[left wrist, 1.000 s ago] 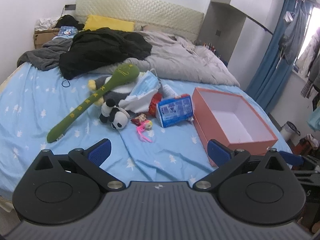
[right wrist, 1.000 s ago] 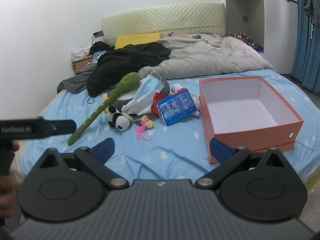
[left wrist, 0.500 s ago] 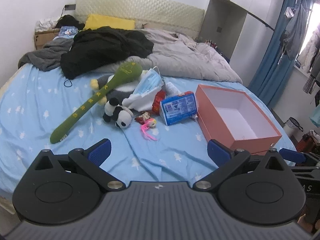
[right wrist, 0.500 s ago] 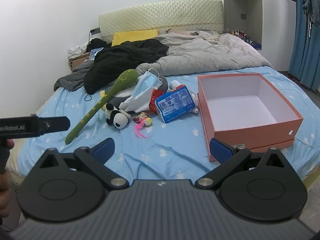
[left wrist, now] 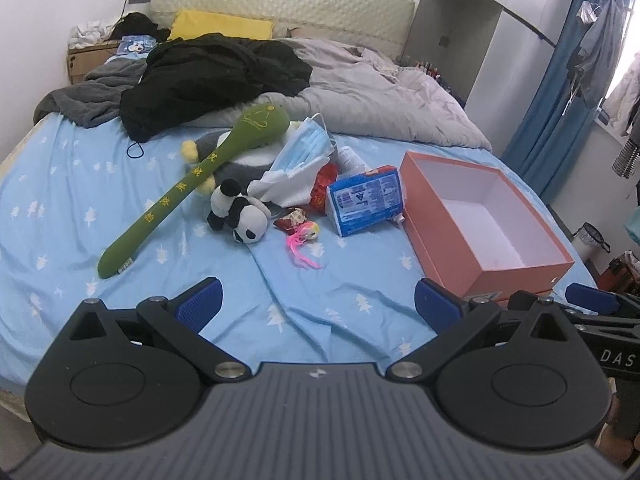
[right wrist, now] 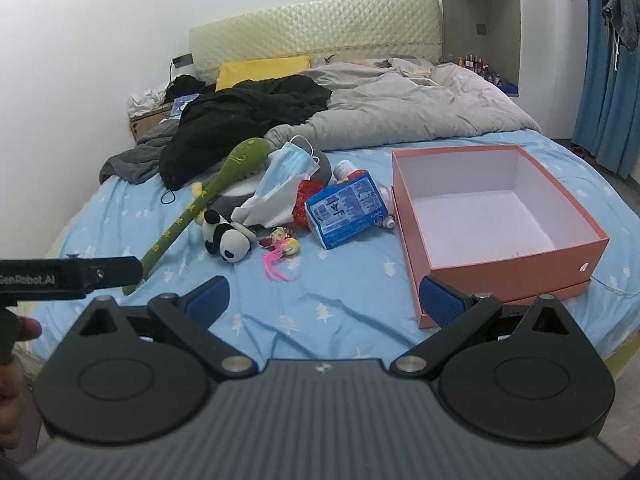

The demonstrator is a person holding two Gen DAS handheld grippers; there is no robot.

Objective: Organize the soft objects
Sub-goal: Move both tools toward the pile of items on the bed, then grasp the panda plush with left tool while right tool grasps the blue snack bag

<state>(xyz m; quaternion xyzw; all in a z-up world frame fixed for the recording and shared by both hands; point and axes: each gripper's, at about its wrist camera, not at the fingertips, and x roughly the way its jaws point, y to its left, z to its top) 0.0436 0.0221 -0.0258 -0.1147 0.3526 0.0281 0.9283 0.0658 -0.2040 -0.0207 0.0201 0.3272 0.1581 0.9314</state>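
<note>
So, quick rundown of what each cam caught:

- Both grippers hung over the near edge of the bed, neither touching anything. The left gripper had its blue pads spread wide with nothing between them, and the right gripper was just as wide and just as empty.
- The soft stuff sat in a heap mid-bed: a long green plush stick lying diagonally, a panda plush right beside its lower half, a blue face mask draped on top of the pile, and a blue tissue pack leaning next to the box.
- The orange box stood open on the right side of the bed, nothing inside that I could see (white lining all round).
- A little pink feathery toy lay in front of the panda, apart from the box.
- Only the right cam showed the box's whole floor, plus the left gripper's arm poking in from the left edge and a fingertip under it.
- Only the left cam picked up the clothes on a rail by the window, and one blue pad of the right gripper at far right.
- A black jacket and grey duvet filled the far end in both.
</note>
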